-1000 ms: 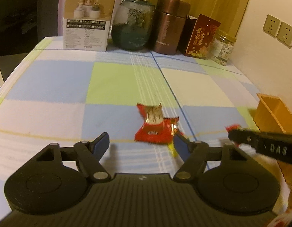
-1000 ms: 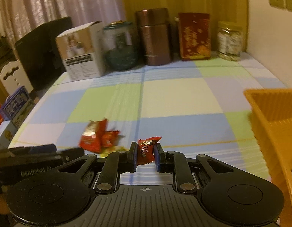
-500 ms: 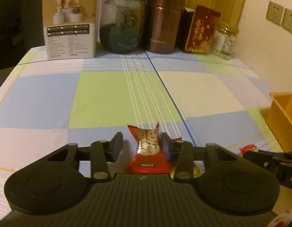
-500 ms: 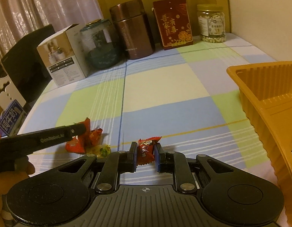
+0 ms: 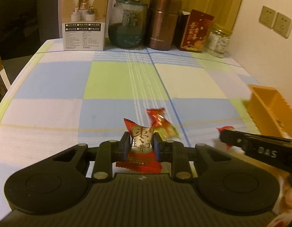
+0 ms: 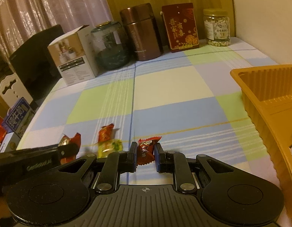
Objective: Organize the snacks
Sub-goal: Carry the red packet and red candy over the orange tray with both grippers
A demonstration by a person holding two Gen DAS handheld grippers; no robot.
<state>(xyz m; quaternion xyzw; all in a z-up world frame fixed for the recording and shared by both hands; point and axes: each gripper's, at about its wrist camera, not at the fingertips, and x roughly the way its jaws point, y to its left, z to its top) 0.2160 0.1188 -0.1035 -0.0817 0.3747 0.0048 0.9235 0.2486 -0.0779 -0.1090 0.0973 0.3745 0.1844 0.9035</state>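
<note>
With the orange tray (image 6: 259,94) as the goal, both pickups look done but nothing is delivered: the left gripper (image 5: 141,146) is closing, pinching a red-and-white snack packet (image 5: 141,147) well left of the tray, the right gripper (image 6: 145,155) pinches a small red candy (image 6: 146,149) nearer it, and one red-and-yellow candy (image 5: 162,125) lies loose on the tablecloth (image 5: 108,79).

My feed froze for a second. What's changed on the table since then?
The left gripper moved in over the big red snack packet and its jaws are closing on it. The red and yellow sweet beside it stayed on the cloth. The right gripper kept its small red sweet; the orange tray didn't move.
</note>
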